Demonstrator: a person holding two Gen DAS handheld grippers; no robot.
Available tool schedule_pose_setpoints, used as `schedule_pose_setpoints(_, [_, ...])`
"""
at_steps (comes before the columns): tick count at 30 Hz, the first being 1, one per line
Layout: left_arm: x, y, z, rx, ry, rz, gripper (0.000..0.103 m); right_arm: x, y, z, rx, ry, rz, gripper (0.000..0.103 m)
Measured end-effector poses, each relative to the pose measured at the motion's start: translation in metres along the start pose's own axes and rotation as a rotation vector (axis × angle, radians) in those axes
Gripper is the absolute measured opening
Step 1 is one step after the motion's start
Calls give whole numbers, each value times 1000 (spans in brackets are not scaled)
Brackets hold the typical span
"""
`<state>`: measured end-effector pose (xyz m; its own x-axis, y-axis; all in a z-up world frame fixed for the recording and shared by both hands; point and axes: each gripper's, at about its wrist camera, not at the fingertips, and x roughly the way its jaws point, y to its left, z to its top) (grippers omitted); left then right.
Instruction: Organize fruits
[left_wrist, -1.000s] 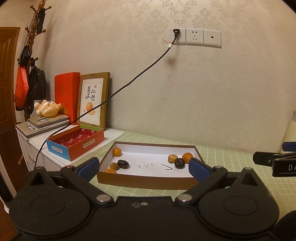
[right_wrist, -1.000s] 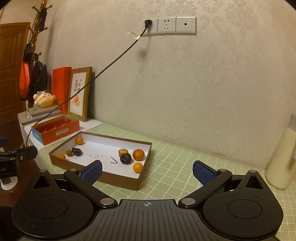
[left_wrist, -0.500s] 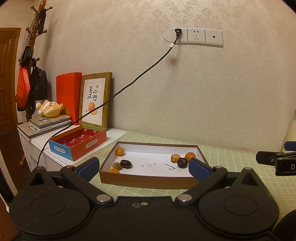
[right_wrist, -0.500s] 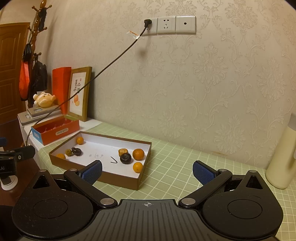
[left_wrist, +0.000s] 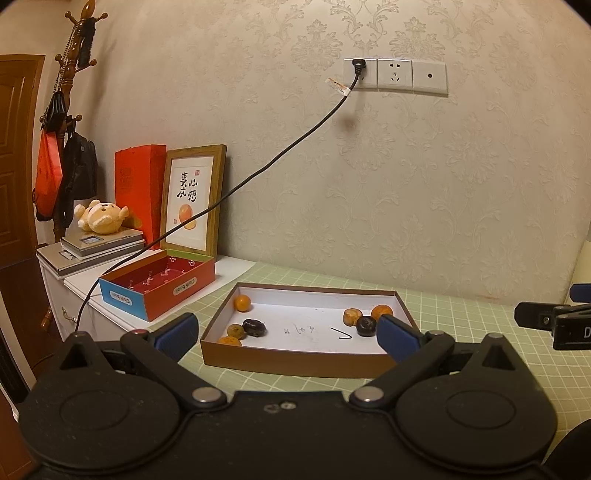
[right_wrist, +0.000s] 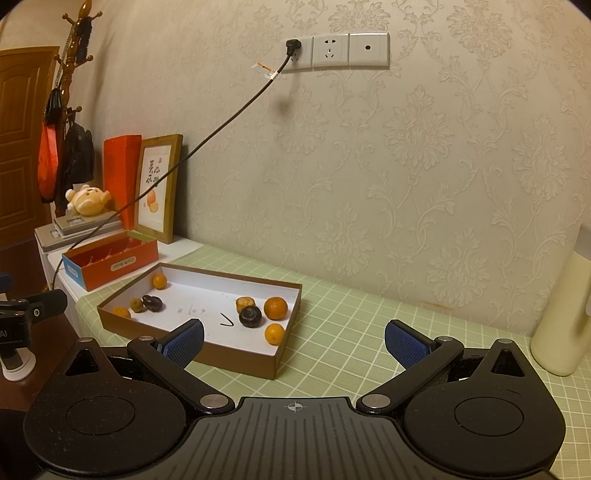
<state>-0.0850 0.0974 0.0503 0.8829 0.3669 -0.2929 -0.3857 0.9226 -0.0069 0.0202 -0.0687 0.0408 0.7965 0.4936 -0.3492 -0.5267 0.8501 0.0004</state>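
The shallow brown cardboard tray (right_wrist: 286, 334) with its white floor sits on the green grid mat (right_wrist: 351, 332), in the lower middle of both views. Two clusters of small round fruit lie in it. At its left end are a smooth orange one (right_wrist: 160, 281) by the back wall, a dull greenish-brown one (right_wrist: 136, 304), a dark wrinkled one (right_wrist: 152, 302) touching it, and another orange one (right_wrist: 121, 313) at the near wall. At its right end are a tan, rough-skinned one (right_wrist: 245, 304), a glossy dark one (right_wrist: 250, 316), a larger orange (right_wrist: 275, 308) and a smaller orange (right_wrist: 274, 333) nearest the front corner.

Compared with a second ago, the left wrist view has drifted slightly, so the tray sits a little further right and lower in its frame; the fruit lie as they did, and the right view is almost unchanged.

The left gripper (left_wrist: 286, 334) hovers just in front of the tray, its blue ribbed pads spread wide with nothing between them; the tray's near wall spans the gap. The right gripper (right_wrist: 293, 341) is likewise spread wide and empty, with the tray's right corner between its pads and the fruit beyond, toward the left.

Further out, a red and blue cardboard box (left_wrist: 159, 291) stands open on a white cabinet (left_wrist: 229, 267) at the left, before a wooden picture frame (left_wrist: 194, 201). A matte cream bottle (right_wrist: 561, 314) stands at the right edge of the right view.
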Motion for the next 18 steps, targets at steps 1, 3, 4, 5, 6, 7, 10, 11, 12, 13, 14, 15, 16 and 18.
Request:
schedule_pose_setpoints(1, [0, 0, 0, 1, 1, 0, 97, 0, 0, 0, -1, 0, 0, 103])
schedule_pose_setpoints(3, [0, 0, 0, 0, -1, 1, 97, 0, 0, 0, -2, 0, -1, 103])
schedule_pose_setpoints(4, [0, 0, 0, 0, -1, 0, 97, 0, 0, 0, -2, 0, -1, 103])
schedule_pose_setpoints(5, [0, 0, 0, 1, -1, 0, 97, -1, 0, 1, -2, 0, -2, 103])
schedule_pose_setpoints(6, [1, 0, 0, 1, -1, 0, 97, -1, -1, 1, -2, -1, -2, 103])
schedule_pose_setpoints(7, [0, 0, 0, 1, -2, -1, 97, -1, 0, 1, -2, 0, -2, 103])
schedule_pose_setpoints(10, [0, 0, 0, 1, -1, 1, 97, -1, 0, 0, -2, 0, -2, 103])
schedule_pose_setpoints(11, [0, 0, 0, 1, -1, 0, 97, -1, 0, 0, -2, 0, -2, 103])
schedule_pose_setpoints(12, [0, 0, 0, 1, -2, 1, 97, -1, 0, 0, -3, 0, -2, 103])
schedule_pose_setpoints(13, [0, 0, 0, 0, -2, 1, 97, -1, 0, 0, -3, 0, -1, 103])
schedule_pose_setpoints(14, [0, 0, 0, 1, -2, 0, 97, -1, 0, 0, -3, 0, -2, 103])
schedule_pose_setpoints(15, [0, 0, 0, 1, -2, -1, 97, -1, 0, 1, -3, 0, -2, 103])
schedule_pose_setpoints(16, [0, 0, 0, 1, -2, -1, 97, -1, 1, 0, -3, 0, -3, 103])
schedule_pose_setpoints(18, [0, 0, 0, 2, -2, -1, 97, -1, 1, 1, -4, -1, -3, 103])
